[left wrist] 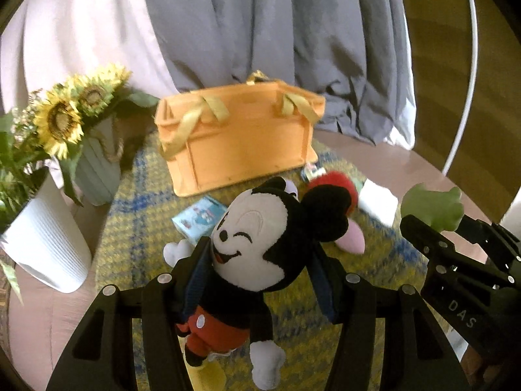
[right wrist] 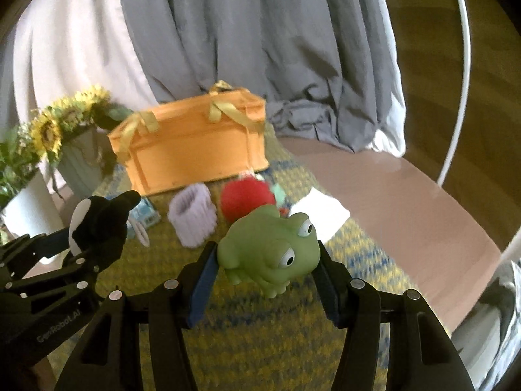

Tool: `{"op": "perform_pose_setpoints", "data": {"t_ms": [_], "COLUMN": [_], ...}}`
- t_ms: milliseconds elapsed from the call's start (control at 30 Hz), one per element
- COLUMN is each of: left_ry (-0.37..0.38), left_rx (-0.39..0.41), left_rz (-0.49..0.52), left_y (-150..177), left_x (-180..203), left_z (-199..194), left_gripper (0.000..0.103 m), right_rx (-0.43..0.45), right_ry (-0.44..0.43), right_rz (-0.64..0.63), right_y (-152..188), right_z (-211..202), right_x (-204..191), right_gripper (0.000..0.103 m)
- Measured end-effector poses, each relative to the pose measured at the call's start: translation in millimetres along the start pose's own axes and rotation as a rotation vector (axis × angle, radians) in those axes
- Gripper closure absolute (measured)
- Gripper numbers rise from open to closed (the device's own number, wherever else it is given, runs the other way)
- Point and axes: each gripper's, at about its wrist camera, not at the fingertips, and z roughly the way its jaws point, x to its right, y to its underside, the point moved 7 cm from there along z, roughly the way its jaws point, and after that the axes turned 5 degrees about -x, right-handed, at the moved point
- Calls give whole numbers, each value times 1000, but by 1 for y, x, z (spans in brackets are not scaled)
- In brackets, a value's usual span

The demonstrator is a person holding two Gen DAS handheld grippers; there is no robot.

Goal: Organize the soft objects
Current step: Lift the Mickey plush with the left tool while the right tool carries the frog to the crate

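Both tools are clenched on toys above the bench, the left tool (left wrist: 260,260) on a Mickey Mouse plush (left wrist: 257,247), the right tool (right wrist: 267,260) on a green frog (right wrist: 270,247), with the orange basket (left wrist: 241,143) straight ahead, roughly equally near both.

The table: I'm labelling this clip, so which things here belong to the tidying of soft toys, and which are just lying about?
Part of the job:
- mouse plush, held in the left gripper
- green frog toy, held in the right gripper
- orange storage box
- red pompom
- lilac knitted cuff

Lying about:
- sunflower vase
- white planter
- small picture box
- white paper
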Motion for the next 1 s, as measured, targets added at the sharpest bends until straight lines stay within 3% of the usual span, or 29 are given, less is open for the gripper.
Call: {"op": "perform_pose_setpoints", "data": {"t_ms": [233,700,1000], "left_ry": [-46,-168,-219], "left_rx": [72,241,329], "left_rz": [-62,-94,-61], "left_y": [-24,-69,-97], "left_x": [0,-4,-13], "left_z": [-17,-49,-64], "left_gripper": [47,47,47], "right_rx": [48,168,241], "right_ry": [-63,-187,-236], "right_rz": [-62,-132,-139], "right_y": [-33,-88,-118], "right_z": [-6,-13,-18], "right_x": [1,-3,-15], "right_gripper": [46,46,46]}}
